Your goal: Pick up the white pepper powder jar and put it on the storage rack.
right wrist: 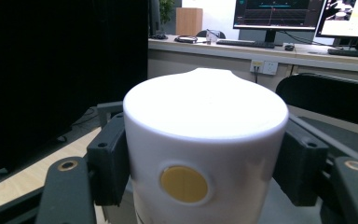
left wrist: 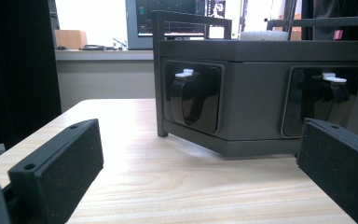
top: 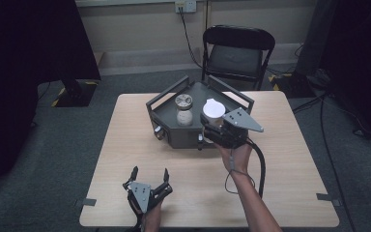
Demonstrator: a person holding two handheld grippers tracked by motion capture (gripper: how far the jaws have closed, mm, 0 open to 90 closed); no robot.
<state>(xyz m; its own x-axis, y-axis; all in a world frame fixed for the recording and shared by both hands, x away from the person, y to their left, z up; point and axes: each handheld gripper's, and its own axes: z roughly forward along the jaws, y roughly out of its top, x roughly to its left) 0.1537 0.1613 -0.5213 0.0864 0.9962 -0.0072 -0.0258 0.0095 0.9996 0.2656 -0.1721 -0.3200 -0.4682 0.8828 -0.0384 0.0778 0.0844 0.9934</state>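
Right tongs (top: 206, 126) were clamped on a white canister (top: 213, 112) at the dark tray's (top: 171, 113) near rim. Left tongs (top: 149, 175) rested wide apart and empty on the tabletop (top: 280, 159), well short of the tray.

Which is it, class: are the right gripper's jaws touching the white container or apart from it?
Touching. In the right gripper view the right gripper has both black jaws pressed flat against the sides of the white container, no gap on either side.
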